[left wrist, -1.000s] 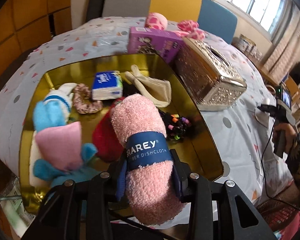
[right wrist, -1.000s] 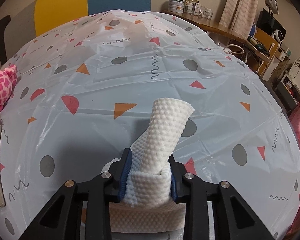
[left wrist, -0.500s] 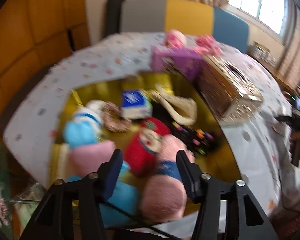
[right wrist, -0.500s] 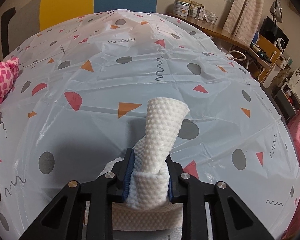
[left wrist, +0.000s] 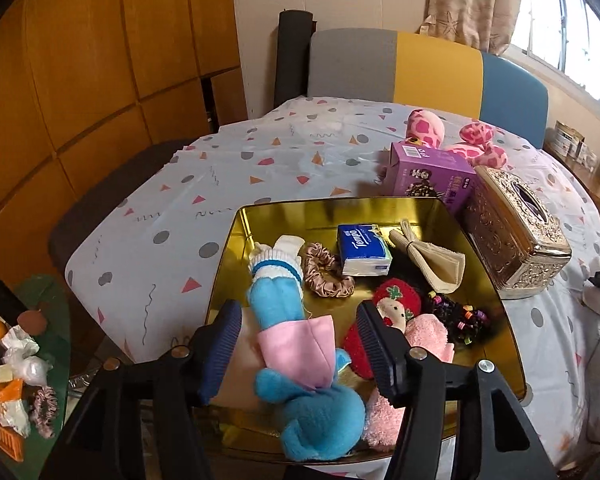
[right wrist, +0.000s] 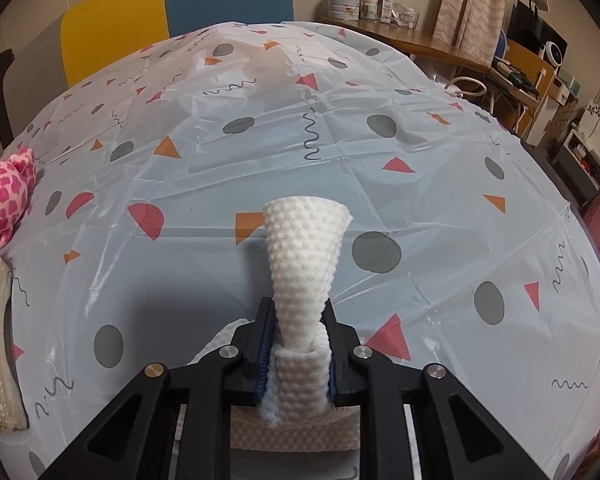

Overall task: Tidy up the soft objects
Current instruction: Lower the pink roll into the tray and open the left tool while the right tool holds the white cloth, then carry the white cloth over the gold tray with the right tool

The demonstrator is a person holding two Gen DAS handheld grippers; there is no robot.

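Pinching the knotted white cloth [right wrist: 300,280] in your right gripper [right wrist: 298,354], whose jaws have just been closing on it, carry it next to the gold tray [left wrist: 284,210]; your left gripper [left wrist: 296,344] hangs open and empty, the pink dishcloth roll [left wrist: 424,336] probably lying just right of its fingers

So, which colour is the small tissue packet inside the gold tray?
Blue and white tissue packet; the left wrist view shows it best.

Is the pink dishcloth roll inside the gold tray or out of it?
Inside. The pink dishcloth roll lies in the gold tray beside the red doll, free of the open left gripper.
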